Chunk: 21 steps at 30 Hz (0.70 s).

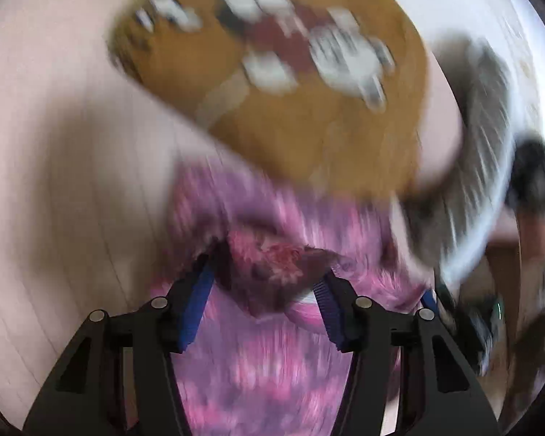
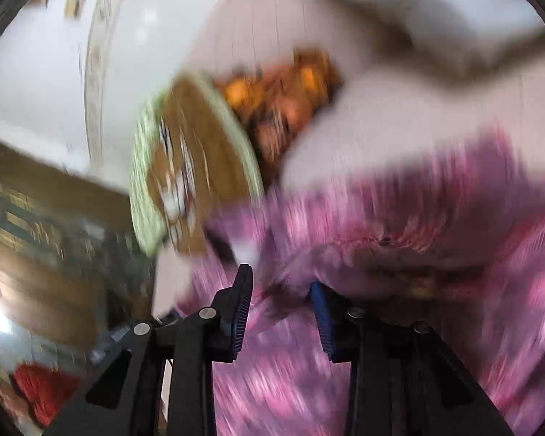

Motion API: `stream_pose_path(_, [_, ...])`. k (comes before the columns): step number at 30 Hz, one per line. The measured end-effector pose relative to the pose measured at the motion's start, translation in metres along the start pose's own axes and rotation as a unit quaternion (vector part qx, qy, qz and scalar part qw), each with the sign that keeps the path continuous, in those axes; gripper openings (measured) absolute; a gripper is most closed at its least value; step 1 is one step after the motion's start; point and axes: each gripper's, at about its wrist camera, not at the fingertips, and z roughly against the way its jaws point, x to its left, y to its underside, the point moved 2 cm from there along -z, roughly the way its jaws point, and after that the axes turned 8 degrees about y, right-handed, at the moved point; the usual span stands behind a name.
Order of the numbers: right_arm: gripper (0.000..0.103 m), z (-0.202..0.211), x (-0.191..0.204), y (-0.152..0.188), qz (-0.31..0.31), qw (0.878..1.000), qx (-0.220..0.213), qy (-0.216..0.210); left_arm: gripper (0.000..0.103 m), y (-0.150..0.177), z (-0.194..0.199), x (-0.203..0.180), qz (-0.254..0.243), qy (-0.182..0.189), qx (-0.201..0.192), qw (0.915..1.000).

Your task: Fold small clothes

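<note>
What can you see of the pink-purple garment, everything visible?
The pink-purple garment looks like soft mottled tie-dye fabric, pink with purple and white patches, and is motion-blurred in both views. It lies rumpled on the pale surface, a darker reddish fold bunched up. The mustard printed cloth overlaps its far edge. It runs between both grippers' open jaws, but no pad clearly presses it.

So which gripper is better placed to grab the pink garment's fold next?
Probably the left gripper: its open jaws bracket a raised fold of the pink garment. The right gripper is open over flatter cloth, with heavier blur.
</note>
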Motion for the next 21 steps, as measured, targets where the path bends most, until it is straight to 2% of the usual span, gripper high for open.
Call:
stream_pose_path(3, [0.035,0.022,0.001,-0.029,-0.006,0.999,-0.049,0.016,0.052,-0.028,0.027,0.013,0.043,0.003,-0.049,0.9979])
stream_pose_path(5, [0.036,0.043,-0.005,-0.034,0.004,0.998,-0.056,0.022,0.052,-0.032,0.041,0.023,0.046,0.013,-0.055,0.9974])
stream_pose_path(8, [0.041,0.066,-0.023,-0.026,0.032,0.995,-0.061,0.069,0.053,-0.02,0.048,0.037,0.021,0.008,-0.034,0.9992])
stream_pose_path(10, [0.042,0.082,-0.046,-0.017,0.034,0.992,-0.066,0.102,0.053,-0.006,0.039,0.04,0.011,0.007,-0.009,0.9999])
stream_pose_path(12, [0.042,0.092,-0.07,-0.011,0.014,0.989,-0.071,0.13,0.053,0.006,0.022,0.035,0.006,0.011,0.012,0.9999])
stream_pose_path(15, [0.042,0.093,-0.1,-0.004,-0.037,0.989,-0.064,0.129,0.056,0.021,-0.002,0.021,-0.01,0.031,0.045,0.9985])
stream_pose_path(19, [0.042,0.069,-0.099,-0.007,-0.017,0.989,-0.05,0.142,0.056,0.031,-0.021,0.001,-0.051,-0.013,0.043,0.9977])
stream_pose_path(20, [0.042,0.063,-0.092,-0.007,0.006,0.986,-0.054,0.156,0.056,0.031,-0.022,-0.004,-0.063,-0.024,0.036,0.9971])
stream_pose_path(21, [0.037,0.059,-0.086,-0.007,0.026,0.983,-0.058,0.173,0.054,0.031,-0.021,-0.008,-0.071,-0.033,0.028,0.9965])
